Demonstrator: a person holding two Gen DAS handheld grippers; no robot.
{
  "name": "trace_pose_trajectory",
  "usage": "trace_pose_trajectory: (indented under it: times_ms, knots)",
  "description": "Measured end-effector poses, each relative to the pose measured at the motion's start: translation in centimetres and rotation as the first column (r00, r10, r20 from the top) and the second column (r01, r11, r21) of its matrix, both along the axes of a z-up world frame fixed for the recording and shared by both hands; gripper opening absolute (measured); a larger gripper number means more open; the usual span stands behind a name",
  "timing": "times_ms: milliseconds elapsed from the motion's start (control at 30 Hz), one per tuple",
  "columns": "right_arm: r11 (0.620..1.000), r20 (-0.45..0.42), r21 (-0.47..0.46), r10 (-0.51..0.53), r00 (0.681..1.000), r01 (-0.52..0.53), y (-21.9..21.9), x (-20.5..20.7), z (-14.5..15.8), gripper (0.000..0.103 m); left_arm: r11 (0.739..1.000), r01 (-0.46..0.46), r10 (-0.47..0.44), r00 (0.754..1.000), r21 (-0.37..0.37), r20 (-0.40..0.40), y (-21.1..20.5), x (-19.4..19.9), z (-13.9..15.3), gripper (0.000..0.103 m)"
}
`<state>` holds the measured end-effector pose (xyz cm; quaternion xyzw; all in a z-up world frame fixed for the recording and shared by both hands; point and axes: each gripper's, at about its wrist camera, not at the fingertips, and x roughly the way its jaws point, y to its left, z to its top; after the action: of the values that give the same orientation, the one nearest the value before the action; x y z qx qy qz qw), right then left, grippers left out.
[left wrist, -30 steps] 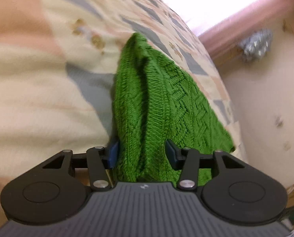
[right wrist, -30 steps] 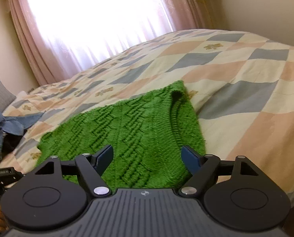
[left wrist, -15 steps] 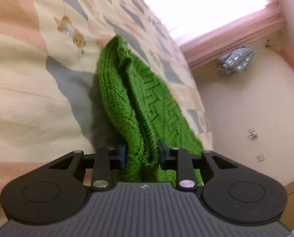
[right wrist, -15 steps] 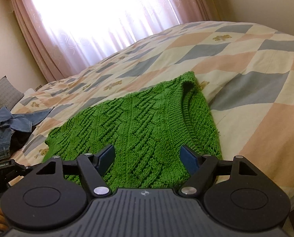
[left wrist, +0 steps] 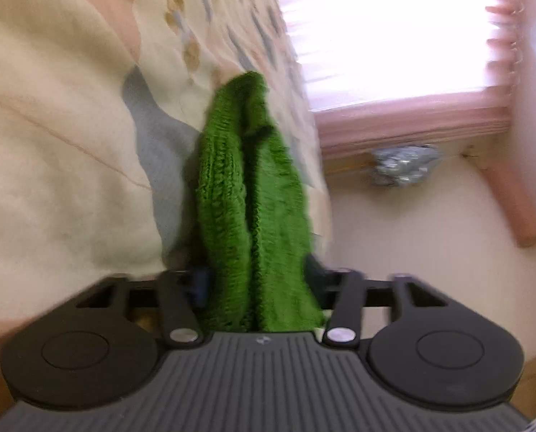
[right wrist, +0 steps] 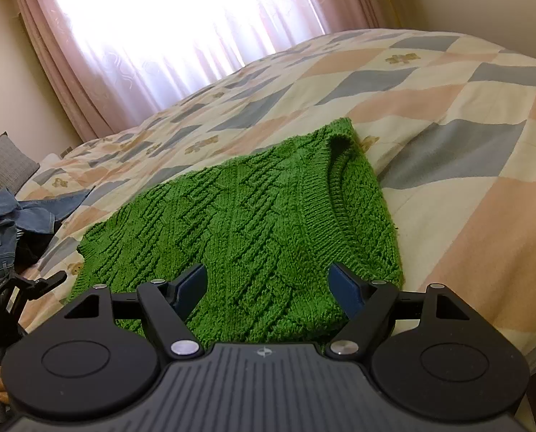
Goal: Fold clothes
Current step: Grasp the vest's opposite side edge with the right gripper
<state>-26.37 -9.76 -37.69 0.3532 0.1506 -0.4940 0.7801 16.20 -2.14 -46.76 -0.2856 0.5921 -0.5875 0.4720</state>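
My left gripper is rolled hard to one side, so the bed stands nearly on edge in its view, which is blurred. A bunched fold of the green knitted sweater lies between the jaws and fills the gap; the jaws are opening at this moment, and I cannot tell whether the pads press the knit. The sweater runs away from this gripper as a narrow ridge against the patchwork quilt.

My right gripper points down at a moderate slope over the near edge of the bed. Its jaws stand wide apart, with nothing clamped; they hover above the sweater, with the knit showing between them. From this side the sweater lies spread flat on the quilt, neckline toward the right.

Further off at the left lie blue jeans and a grey cushion. Beyond the bed, pink curtains frame a bright window.
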Motion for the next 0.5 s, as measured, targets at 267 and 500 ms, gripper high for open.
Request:
trace_pose_trajectory:
  times_ms: [267,500]
  knots:
    - [1.000,-0.022,0.002,-0.001,1.000,0.001,-0.1,0.5,0.1,0.077,0.998,-0.001,-0.003,0.998,-0.066,-0.055,1.5,1.5,-0.6,0.026]
    - [1.000,-0.044,0.006,0.019,0.999,-0.019,-0.1,1.4,0.2,0.080,0.998,-0.010,0.003,0.994,-0.070,-0.113,0.4,1.1,-1.3,0.033]
